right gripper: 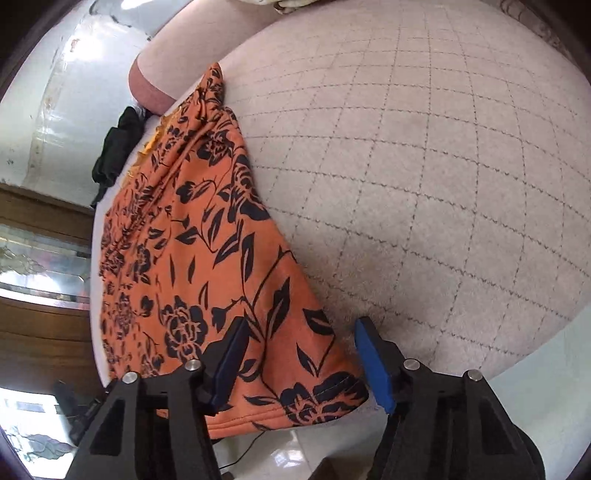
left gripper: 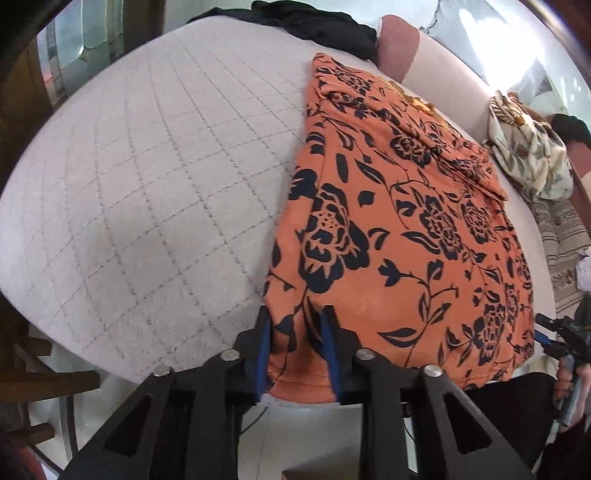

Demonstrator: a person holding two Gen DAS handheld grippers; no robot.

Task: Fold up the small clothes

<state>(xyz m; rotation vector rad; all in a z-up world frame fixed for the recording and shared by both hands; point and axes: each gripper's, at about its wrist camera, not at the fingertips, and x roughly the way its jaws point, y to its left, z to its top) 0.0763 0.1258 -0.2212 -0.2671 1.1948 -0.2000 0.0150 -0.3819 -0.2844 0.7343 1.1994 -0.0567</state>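
An orange garment with a black flower print (left gripper: 406,221) (right gripper: 207,258) lies flat on a quilted pale cushion (left gripper: 147,166) (right gripper: 443,166), its hem at the near edge. My left gripper (left gripper: 295,317) points down at the hem's left corner, and its blue pads pinch a raised ridge of the cloth between them. My right gripper (right gripper: 301,328) stands over the hem's right corner. Its left pad rests on the cloth, its right pad (right gripper: 373,354) is clear of it over bare cushion, and the jaws are open. In the left wrist view the right gripper (left gripper: 550,332) shows at the right edge, held by a hand.
A black garment (left gripper: 314,22) (right gripper: 114,147) lies at the cushion's far end by a pink bolster (left gripper: 399,48). A cream leaf-print cloth (left gripper: 528,155) and a striped cloth (left gripper: 561,240) lie to the right. Wooden furniture (left gripper: 37,369) and tiled floor (right gripper: 280,458) are below the near edge.
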